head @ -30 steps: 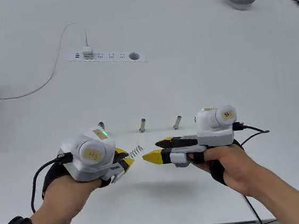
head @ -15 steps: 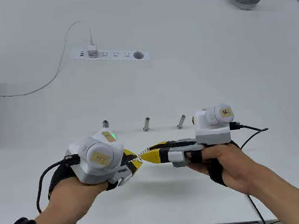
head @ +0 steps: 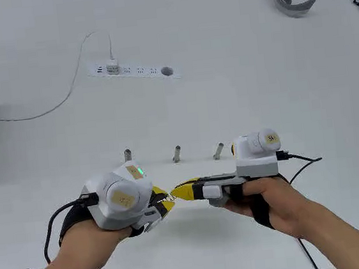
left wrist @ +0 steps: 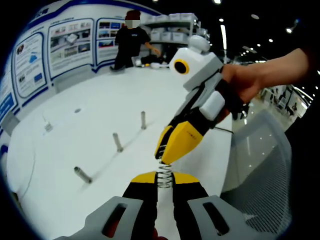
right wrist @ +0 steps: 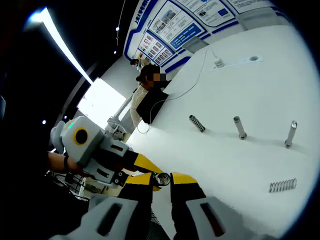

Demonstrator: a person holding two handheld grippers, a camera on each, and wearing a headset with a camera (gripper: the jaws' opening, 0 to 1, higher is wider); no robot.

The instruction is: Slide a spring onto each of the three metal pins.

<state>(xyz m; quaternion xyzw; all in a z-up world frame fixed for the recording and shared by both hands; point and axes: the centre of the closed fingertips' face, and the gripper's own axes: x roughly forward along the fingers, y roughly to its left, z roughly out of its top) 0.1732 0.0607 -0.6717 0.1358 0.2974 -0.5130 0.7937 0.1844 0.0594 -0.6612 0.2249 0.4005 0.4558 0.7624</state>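
Observation:
A small steel spring (left wrist: 163, 176) is held in the air between both grippers. My left gripper (left wrist: 163, 180) is shut on its lower end. My right gripper (right wrist: 161, 181) is closed on the other end of the spring (right wrist: 161, 178), tip to tip with the left gripper (head: 161, 201). Beyond them, three metal pins stand in a row on the white table (head: 245, 89). The left pin (head: 128, 155) carries a spring, seen as coils (right wrist: 196, 123). The middle pin (head: 177, 154) and right pin (head: 218, 151) are bare.
Another loose spring (right wrist: 282, 185) lies on the table near the pins. A white power strip (head: 133, 70) with a cable sits farther back, and a grey curved object (head: 293, 2) at the far right. A person (left wrist: 131, 40) stands at the table's far side.
The right gripper moved left to meet the left gripper and went from open to shut on the spring's free end. The left gripper shifted slightly right, still holding the spring.

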